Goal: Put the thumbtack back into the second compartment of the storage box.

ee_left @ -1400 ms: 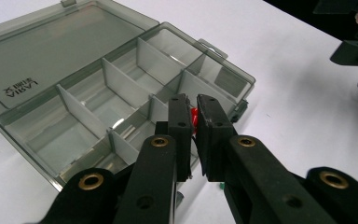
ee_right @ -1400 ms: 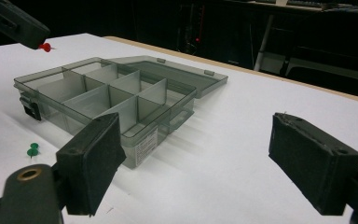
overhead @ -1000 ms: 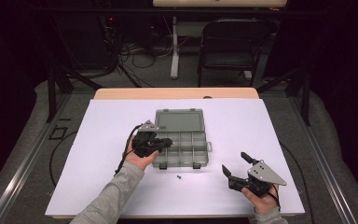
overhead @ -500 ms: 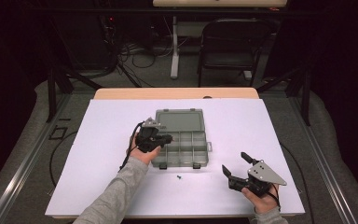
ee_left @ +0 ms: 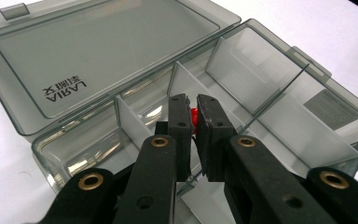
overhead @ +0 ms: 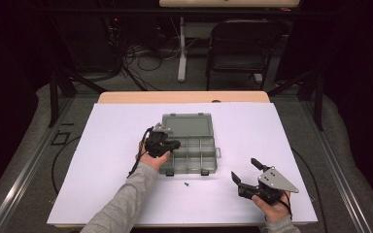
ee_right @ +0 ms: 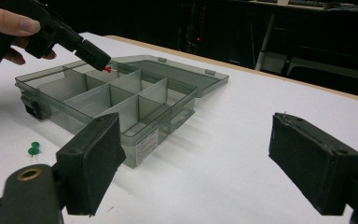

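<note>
A smoky clear organizer box [overhead: 209, 159] lies open on the white table, its lid [overhead: 187, 124] flat behind it. My left gripper [overhead: 175, 144] hovers over the box's back-left compartments, shut on a small red pushpin [ee_left: 194, 114] that peeks out between the pads [ee_left: 179, 121]. In the right gripper view the left gripper [ee_right: 100, 60] points down at the box [ee_right: 121, 100] with the red pushpin [ee_right: 107, 69] at its tip. My right gripper [overhead: 243, 167] rests at the front right, open with nothing between its pads [ee_right: 93, 163].
A green pushpin [overhead: 187, 184] lies loose on the white sheet just in front of the box, also seen in the right gripper view as the green pushpin [ee_right: 34, 149]. The box's compartments [ee_left: 279, 107] look bare. Beyond the table's far edge stands a chair [overhead: 235, 46].
My left gripper has sunk a little toward the box's compartments, still closed on the red pushpin. The right gripper has stayed where it was.
</note>
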Motion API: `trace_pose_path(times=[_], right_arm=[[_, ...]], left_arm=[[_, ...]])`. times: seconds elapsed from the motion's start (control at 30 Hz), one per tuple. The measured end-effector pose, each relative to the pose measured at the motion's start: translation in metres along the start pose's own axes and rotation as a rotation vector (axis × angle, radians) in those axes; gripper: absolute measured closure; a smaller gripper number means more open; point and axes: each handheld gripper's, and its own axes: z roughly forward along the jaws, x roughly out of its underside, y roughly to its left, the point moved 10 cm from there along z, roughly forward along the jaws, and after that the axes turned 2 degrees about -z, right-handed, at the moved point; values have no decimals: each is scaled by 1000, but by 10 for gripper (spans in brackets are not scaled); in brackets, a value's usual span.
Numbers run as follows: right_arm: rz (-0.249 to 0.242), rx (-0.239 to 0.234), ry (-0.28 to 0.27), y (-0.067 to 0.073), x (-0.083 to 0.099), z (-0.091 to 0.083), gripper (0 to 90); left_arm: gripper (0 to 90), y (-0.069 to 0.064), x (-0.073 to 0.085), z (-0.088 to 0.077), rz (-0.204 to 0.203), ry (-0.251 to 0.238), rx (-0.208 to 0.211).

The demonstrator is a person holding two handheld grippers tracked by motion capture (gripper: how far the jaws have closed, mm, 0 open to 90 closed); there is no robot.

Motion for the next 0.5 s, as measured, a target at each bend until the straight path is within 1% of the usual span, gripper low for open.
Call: trace_pose_path(times=[0.13,0.23,0.37,0.5], right_arm=[[-2,-1,3,0,0,0,166],[-2,0,3,0,0,0,166],[-2,-1,3,0,0,0,166],[-3,-1,3,0,0,0,166]], left_arm=[[842,0,-1,2,-4,-7,-1],[842,-1,-1,4,4,0,-2],[840,-1,0,5,4,6,-8],[810,-1,-1,5,9,-2,-18]])
